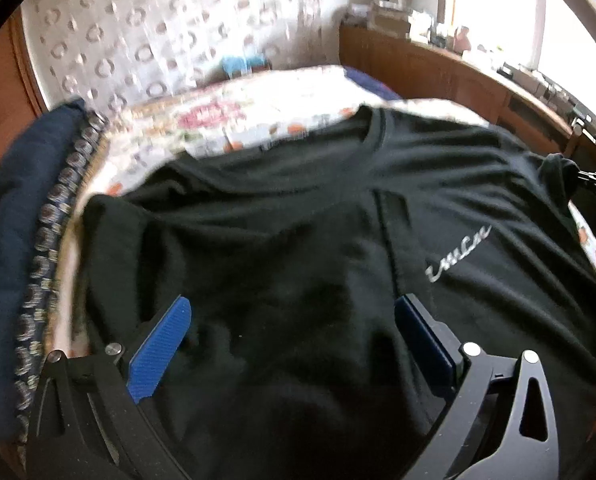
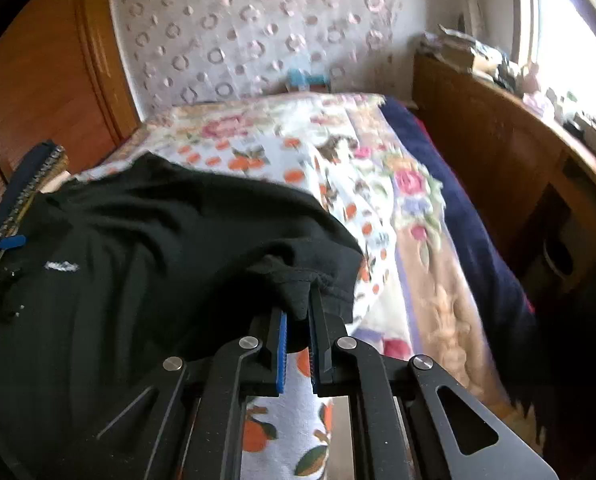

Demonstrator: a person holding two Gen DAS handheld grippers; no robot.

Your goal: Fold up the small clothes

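Now the black T-shirt [image 1: 298,208] lies on the bed [image 2: 378,184]; right gripper [image 2: 298,320] jaws pinch its sleeve edge (bunched), left gripper [image 1: 294,332] jaws gape wide over it, gripping nothing.

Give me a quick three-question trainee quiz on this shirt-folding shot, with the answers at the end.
1. True or false: the left gripper grips the black T-shirt.
2. Which gripper pinches a bunched edge of the T-shirt?
3. The T-shirt lies on: A) bare wood B) a floral bedspread C) a tiled floor.

Key: 1 false, its jaws stand wide open over the cloth. 2 the right gripper. 3 B.
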